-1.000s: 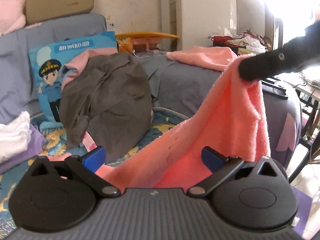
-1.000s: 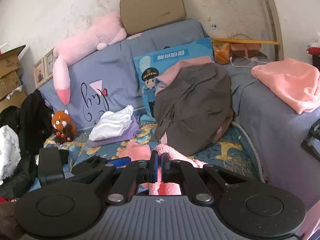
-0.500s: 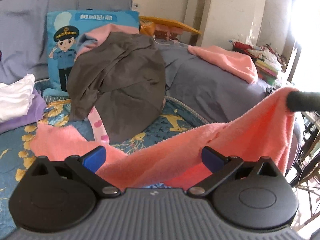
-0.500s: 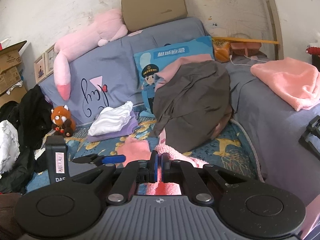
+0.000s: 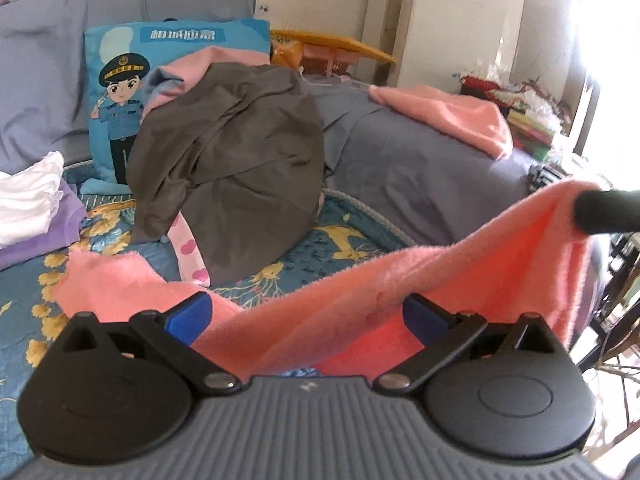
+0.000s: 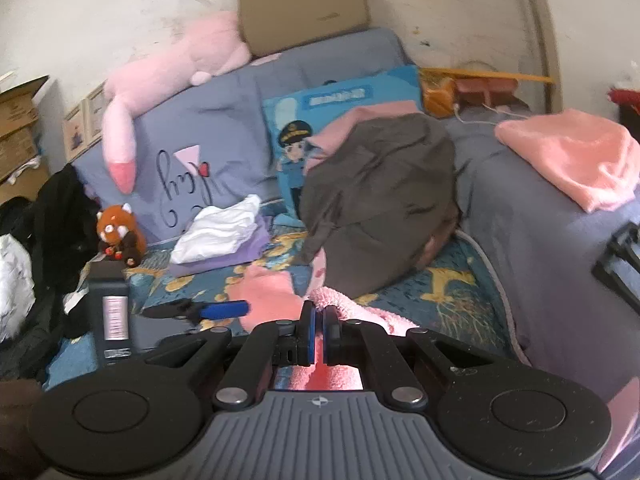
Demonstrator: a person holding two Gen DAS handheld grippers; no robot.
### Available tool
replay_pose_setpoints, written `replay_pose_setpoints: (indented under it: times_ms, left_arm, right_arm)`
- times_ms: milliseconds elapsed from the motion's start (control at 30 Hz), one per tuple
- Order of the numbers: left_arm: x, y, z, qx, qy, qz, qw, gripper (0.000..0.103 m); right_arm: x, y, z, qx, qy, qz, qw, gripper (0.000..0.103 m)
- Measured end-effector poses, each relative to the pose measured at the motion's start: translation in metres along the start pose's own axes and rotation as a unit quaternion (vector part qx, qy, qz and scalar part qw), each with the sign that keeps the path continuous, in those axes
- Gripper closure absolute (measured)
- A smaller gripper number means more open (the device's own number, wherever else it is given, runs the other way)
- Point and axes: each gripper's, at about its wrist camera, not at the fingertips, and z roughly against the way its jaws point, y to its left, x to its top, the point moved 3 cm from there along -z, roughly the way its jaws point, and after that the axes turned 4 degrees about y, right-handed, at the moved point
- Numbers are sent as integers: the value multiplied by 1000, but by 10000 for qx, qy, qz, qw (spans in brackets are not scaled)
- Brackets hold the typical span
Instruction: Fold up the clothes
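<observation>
Left wrist view. The left gripper [image 5: 307, 314] is seen with its blue-tipped jaws wide apart, nothing pinched; a pink towel [image 5: 400, 284] is draped across the gap between them. One corner of the towel is lifted at the right by the dark tip of the right gripper [image 5: 600, 212]; its other end is spread on the patterned blue bedspread [image 5: 348, 240] at the left. Behind it a grey garment [image 5: 236, 160] is heaped against a blue cartoon cushion [image 5: 120, 92]. A white and purple stack of folded clothes [image 5: 32, 200] is placed at the far left. A second pink towel [image 5: 452, 120] is laid on the grey sofa arm [image 5: 420, 176].

Right wrist view. The right gripper [image 6: 319, 334] is shown with its jaws together, clamped on the edge of the pink towel [image 6: 272, 292], which is bunched just ahead of the pads. The left gripper [image 6: 200, 312] is seen low at the left, one blue finger beside the towel. Also listed: the grey garment [image 6: 380, 200], the folded clothes [image 6: 224, 232], a pink plush toy [image 6: 168, 64], a small red panda toy [image 6: 120, 232].
</observation>
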Motion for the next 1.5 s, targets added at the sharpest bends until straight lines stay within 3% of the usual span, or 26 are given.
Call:
replay_pose_setpoints:
  times_ms: [333,567,833,967,1067,1167,1333,1400,1467,1500]
  left_arm:
    - [-8,7,-9,129,199,128,9996,0]
    - [-9,14,-16,497,220,312,9980,0]
    - [-10,24,-23,1189,200,361,9920,0]
    - [-13,24,-23,924,283,382,9946,0]
    - [-13,18,-12,412,180,381,9983,0]
    - [-16,8,-12,331,286,139,9989,0]
    - [-33,3,-22,478,597,-75,9970,0]
    - [-40,4,-23,464,697,-84,9965,0]
    - [-46,7,-22,472,784,-89,9958,0]
    - [-49,10,-21,483,815,-64,9955,0]
  right_arm:
    - [-1,4,4,153,-51,88,9998,100]
    - [-3,2,6,163,-41,27,9999,100]
    - [-4,3,7,220,-57,26,9997,100]
    - [-6,3,3,133,25,84,9999,100]
    - [-12,2,-4,26,292,148,9995,100]
    - [-27,2,-18,-75,892,354,9954,97]
    - [-90,-1,-57,-438,2636,810,9602,94]
    - [-104,-5,-59,-646,2773,848,9549,90]
    - [-105,-11,-54,-757,2631,718,9591,70]
    - [-103,-15,-51,-785,2495,598,9633,67]
